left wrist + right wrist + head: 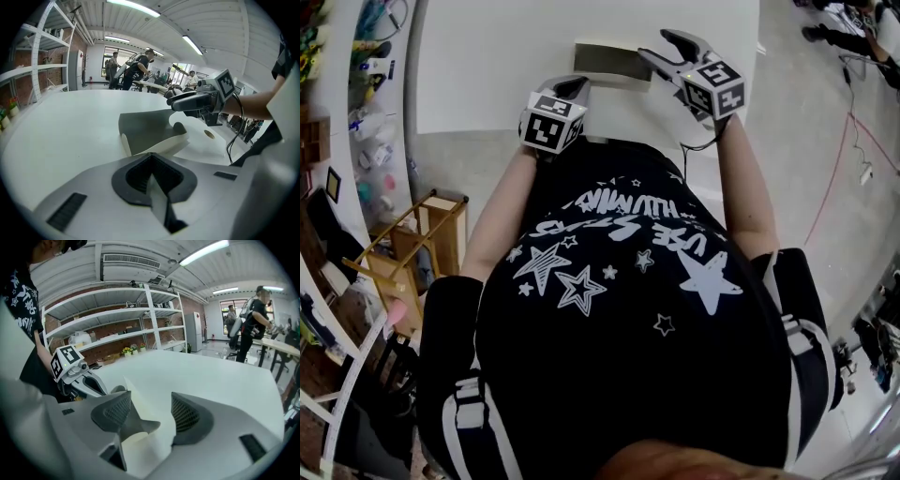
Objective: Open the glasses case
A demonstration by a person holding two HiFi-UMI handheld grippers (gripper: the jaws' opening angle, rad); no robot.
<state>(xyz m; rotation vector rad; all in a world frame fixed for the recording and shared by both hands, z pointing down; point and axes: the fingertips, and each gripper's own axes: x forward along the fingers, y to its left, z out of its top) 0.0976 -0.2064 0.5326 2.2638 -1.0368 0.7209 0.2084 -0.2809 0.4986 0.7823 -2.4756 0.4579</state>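
Your right gripper (151, 406) has its jaws standing wide apart. The cream flap (143, 448) of the glasses case (147, 131) rises between them, close to the pads but not pinched. Your left gripper (152, 164) has its jaws brought together with nothing in them, and its tips point at the near edge of the case. The case lies partly unfolded on the white worktop (65, 126), its grey lining showing, with a gripper on either side. Shelves (117, 319) stand beyond the worktop.
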